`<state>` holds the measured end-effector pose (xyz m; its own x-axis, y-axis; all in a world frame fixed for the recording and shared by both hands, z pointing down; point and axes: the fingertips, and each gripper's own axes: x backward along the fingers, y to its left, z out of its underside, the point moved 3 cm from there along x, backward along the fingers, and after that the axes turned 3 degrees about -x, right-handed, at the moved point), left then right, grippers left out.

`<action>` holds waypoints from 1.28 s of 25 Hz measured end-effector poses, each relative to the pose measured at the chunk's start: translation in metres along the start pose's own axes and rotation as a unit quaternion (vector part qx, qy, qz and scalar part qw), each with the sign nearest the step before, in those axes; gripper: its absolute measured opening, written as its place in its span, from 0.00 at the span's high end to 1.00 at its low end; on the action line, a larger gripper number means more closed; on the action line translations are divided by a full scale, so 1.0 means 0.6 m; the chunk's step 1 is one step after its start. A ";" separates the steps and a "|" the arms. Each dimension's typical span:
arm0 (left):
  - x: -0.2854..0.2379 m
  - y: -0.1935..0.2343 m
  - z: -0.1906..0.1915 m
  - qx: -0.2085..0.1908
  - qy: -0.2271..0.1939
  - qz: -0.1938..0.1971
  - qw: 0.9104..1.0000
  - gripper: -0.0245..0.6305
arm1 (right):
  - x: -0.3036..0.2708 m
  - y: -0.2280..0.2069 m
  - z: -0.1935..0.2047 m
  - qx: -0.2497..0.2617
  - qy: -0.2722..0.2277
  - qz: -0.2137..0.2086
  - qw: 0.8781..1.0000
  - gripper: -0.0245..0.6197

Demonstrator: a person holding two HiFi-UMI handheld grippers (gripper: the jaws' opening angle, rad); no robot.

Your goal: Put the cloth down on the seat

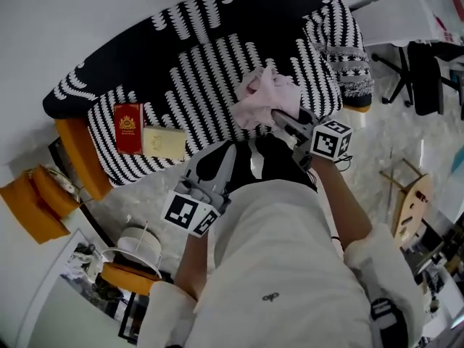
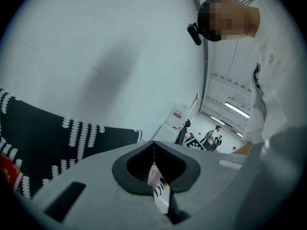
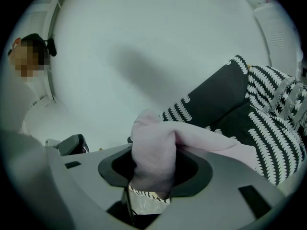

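Right gripper [image 1: 284, 120] clamped on the bunched pink cloth [image 1: 265, 95], which hangs over the seat [image 1: 203, 85] toward its right end, maybe just touching, left gripper [image 1: 206, 172] closed and empty, so lower onto bare cover before letting go, clear of the front edge.

No wording can be read; the red book [image 1: 128, 127], left on the seat [image 1: 210, 71], bears gold lettering too small to make out.

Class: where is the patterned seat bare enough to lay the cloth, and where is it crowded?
Bare: the black-and-white patterned seat between the cream box and the crumpled pink cloth. Crowded: its left end, with the red book beside that box.
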<state>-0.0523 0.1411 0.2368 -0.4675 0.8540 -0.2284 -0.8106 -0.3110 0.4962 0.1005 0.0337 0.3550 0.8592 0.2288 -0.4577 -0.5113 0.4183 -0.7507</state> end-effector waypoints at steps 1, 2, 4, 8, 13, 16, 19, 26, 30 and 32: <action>-0.001 0.007 -0.001 -0.001 0.004 0.007 1.000 0.94 | -0.007 -0.005 0.006 0.004 0.004 0.008 1.000 0.66; -0.002 0.013 -0.002 -0.002 0.007 0.013 1.000 0.94 | -0.013 -0.010 0.011 0.009 0.009 0.017 1.000 0.66; -0.001 0.026 -0.006 -0.004 0.013 0.023 1.000 0.94 | -0.027 -0.018 0.022 0.020 0.020 0.033 0.999 0.66; -0.003 0.050 -0.002 -0.009 0.028 0.036 0.999 0.94 | -0.051 -0.036 0.040 0.041 0.037 0.055 0.997 0.66; -0.015 0.076 0.011 -0.008 0.050 0.044 0.998 0.94 | -0.079 -0.075 0.066 0.071 0.071 0.083 0.991 0.66; -0.028 0.084 0.018 -0.009 0.061 0.050 0.997 0.94 | -0.091 -0.102 0.076 0.084 0.086 0.095 0.988 0.66; -0.046 0.093 0.025 -0.011 0.067 0.052 0.996 0.94 | -0.105 -0.134 0.085 0.087 0.096 0.103 0.986 0.66; -0.086 0.106 0.036 0.003 0.074 0.052 0.996 0.94 | -0.143 -0.204 0.108 0.094 0.126 0.112 0.981 0.66; -0.112 0.110 0.050 0.017 0.078 0.052 0.995 0.94 | -0.160 -0.239 0.117 0.102 0.138 0.117 0.978 0.66; -0.123 0.112 0.059 0.022 0.081 0.054 0.995 0.94 | -0.172 -0.257 0.121 0.105 0.142 0.120 0.977 0.66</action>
<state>-0.0596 0.0719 0.3166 -0.6046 0.7372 -0.3017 -0.7381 -0.3762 0.5601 0.0918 0.0093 0.5525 0.6603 0.1022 -0.7440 -0.6562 0.5603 -0.5054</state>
